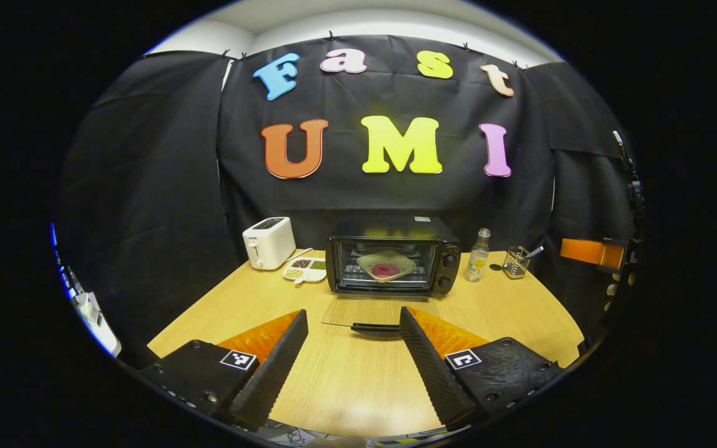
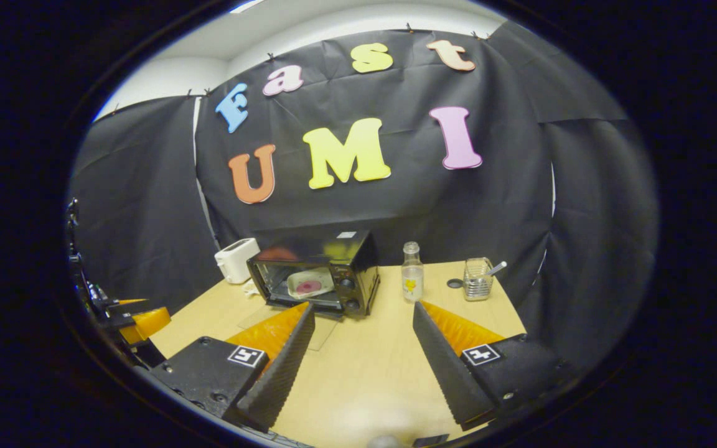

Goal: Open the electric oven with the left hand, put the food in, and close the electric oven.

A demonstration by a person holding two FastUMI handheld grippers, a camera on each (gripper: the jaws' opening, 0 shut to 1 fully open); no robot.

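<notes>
Electric oven (image 1: 391,256) at back of wooden surface (image 1: 346,373), glass door (image 1: 371,311) folded down flat; plate of food (image 1: 386,264) inside on rack. Left tongs (image 1: 353,323) spread, empty, just short of door handle. Right tongs (image 2: 363,314) spread, empty, above surface. Toaster (image 1: 268,241) left of oven, bottle (image 1: 477,255) right.

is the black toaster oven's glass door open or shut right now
Open. The black toaster oven's glass door lies flat on the wooden table, and the plate of food sits inside.
</notes>
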